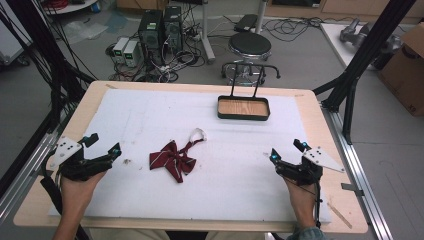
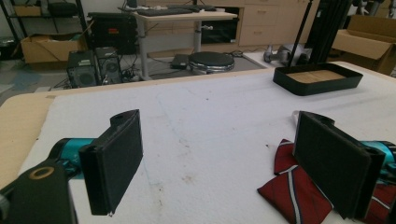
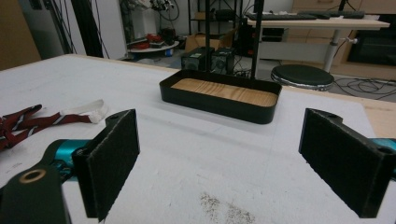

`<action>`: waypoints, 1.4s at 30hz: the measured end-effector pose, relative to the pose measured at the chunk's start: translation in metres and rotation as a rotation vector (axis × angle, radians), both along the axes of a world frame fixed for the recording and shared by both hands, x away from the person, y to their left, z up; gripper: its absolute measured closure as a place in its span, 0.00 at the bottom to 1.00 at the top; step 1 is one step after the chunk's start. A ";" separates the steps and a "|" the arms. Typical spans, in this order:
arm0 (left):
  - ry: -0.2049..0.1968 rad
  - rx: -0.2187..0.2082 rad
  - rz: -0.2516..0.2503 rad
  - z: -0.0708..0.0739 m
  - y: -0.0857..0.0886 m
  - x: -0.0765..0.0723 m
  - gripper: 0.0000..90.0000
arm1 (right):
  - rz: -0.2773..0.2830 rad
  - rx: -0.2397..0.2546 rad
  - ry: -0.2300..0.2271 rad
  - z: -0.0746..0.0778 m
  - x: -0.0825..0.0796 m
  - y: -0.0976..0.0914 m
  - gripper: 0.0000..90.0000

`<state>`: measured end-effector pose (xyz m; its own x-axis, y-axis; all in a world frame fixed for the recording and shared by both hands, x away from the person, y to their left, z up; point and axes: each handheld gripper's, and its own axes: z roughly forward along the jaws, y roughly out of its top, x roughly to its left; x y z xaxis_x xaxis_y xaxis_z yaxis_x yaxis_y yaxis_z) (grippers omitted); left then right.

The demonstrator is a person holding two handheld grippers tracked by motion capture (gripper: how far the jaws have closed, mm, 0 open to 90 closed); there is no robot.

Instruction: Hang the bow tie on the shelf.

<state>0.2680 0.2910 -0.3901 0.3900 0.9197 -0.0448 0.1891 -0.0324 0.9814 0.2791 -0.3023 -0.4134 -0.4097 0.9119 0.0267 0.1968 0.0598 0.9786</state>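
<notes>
Resting on the desk (image 1: 310, 105), left gripper (image 1: 103, 145) and right gripper (image 1: 286, 150), jaws gaping, gripping nothing. Lying between them, a bow tie (image 1: 172, 159). Sitting beyond, a tray (image 1: 243, 116)

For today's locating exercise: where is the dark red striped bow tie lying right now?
In the high view, the dark red striped bow tie lies on the white table cover, left of centre, nearer the left gripper, with the black wooden-bottomed tray beyond it to the right.

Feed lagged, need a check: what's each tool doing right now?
Left tool: open, holding nothing, resting left of the bow tie.
Right tool: open, holding nothing, on the white mat.
</notes>
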 end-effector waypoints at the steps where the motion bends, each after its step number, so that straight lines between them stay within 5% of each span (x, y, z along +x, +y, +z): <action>1: 0.000 0.000 0.000 0.000 0.000 0.000 0.18 | 0.000 0.000 0.000 0.000 0.000 0.000 0.13; 29: -0.008 0.014 -0.077 -0.003 -0.013 0.002 0.20 | -0.003 -0.005 0.010 -0.001 0.000 -0.001 0.13; 34: -0.019 0.011 -0.132 -0.004 -0.024 0.006 0.20 | -0.007 -0.003 0.010 -0.001 0.000 -0.001 0.13; 42: -0.037 0.000 -0.313 -0.013 -0.048 0.022 0.22 | -0.005 -0.002 0.014 -0.001 0.000 -0.001 0.13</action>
